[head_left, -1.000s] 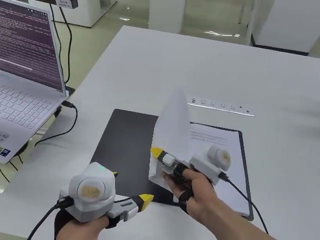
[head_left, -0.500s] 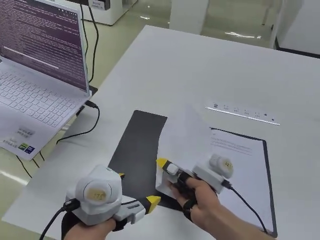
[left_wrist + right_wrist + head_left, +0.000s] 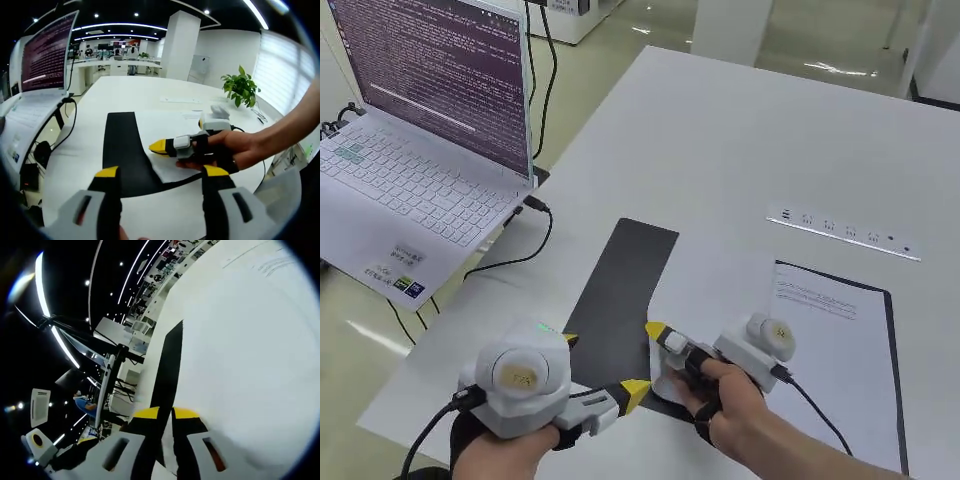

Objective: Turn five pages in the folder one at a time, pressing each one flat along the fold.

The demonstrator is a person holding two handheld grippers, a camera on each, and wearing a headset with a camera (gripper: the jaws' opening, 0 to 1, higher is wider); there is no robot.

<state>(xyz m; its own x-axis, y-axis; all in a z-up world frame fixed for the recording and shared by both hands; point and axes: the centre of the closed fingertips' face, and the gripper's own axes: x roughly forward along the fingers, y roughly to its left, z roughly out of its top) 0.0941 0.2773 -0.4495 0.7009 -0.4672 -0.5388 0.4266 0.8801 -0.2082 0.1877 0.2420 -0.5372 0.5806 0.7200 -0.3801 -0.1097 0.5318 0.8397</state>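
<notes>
A black folder [image 3: 620,285] lies open on the white table, its left cover bare and a printed page [image 3: 840,335] on its right half. My right gripper [image 3: 655,330] is shut on the lower edge of a white page [image 3: 715,290], which leans low over the fold toward the left cover. In the right gripper view the yellow-tipped jaws pinch the page [image 3: 240,355] beside the black cover [image 3: 170,365]. My left gripper [image 3: 603,363] hovers open at the table's near edge, holding nothing. From the left gripper view its open gripper [image 3: 161,172] faces the right gripper [image 3: 165,146] and the folder [image 3: 120,145].
An open laptop [image 3: 420,150] stands at the left off the table's edge, with a cable [image 3: 520,255] trailing toward the folder. A white power strip [image 3: 845,232] lies beyond the folder. The table's near edge runs just below the grippers.
The held page has come down from standing upright to leaning low over the fold. The right gripper has sunk with it. The head camera has swung left.
</notes>
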